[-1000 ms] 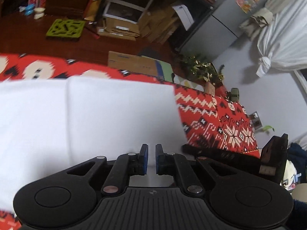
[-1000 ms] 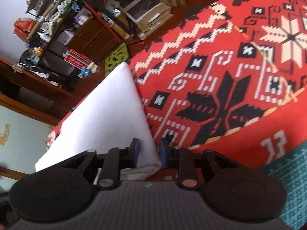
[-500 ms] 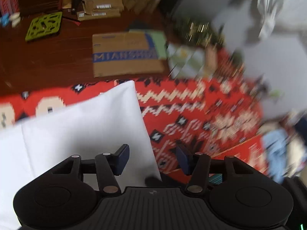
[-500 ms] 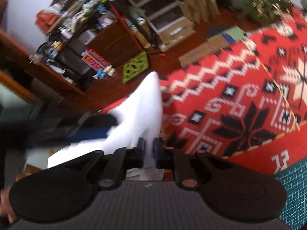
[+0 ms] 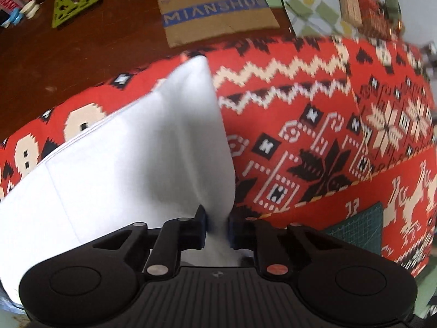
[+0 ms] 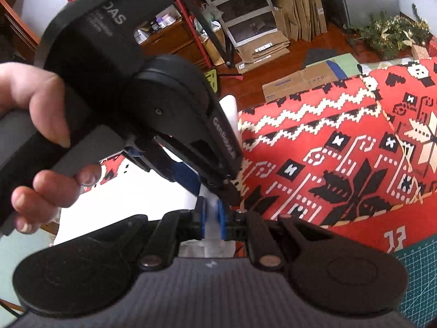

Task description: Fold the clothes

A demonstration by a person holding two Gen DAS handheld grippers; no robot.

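1. The left gripper (image 5: 217, 228) points down at the table, and its jaws have just been closing; they now pinch a bunched near corner of the white cloth (image 5: 131, 164) between the blue pads.
2. The right gripper (image 6: 211, 220) is clamped on a fold of the same cloth (image 6: 128, 194), a thin strip of white showing between its blue pads.
3. In the right wrist view the left gripper (image 6: 218, 183) sits just beyond and above the right one, tilted, its tips meeting the cloth close to the right gripper's tips.
4. A hand (image 6: 41, 125) wraps the left gripper's handle at the left of that view.
5. From the pinched corner the cloth rises in a taut ridge toward the far edge of the table, then spreads flat to the left, with a seam line running along it.
6. The cloth lies on a red patterned cover (image 5: 327, 125) that fills the right of both views.
7. A green cutting mat (image 5: 360, 227) shows at the near right corner.
8. Beyond the table, a flattened cardboard box (image 5: 218, 13) and a green trivet (image 5: 76, 0) lie on the dark wooden floor (image 5: 68, 52).
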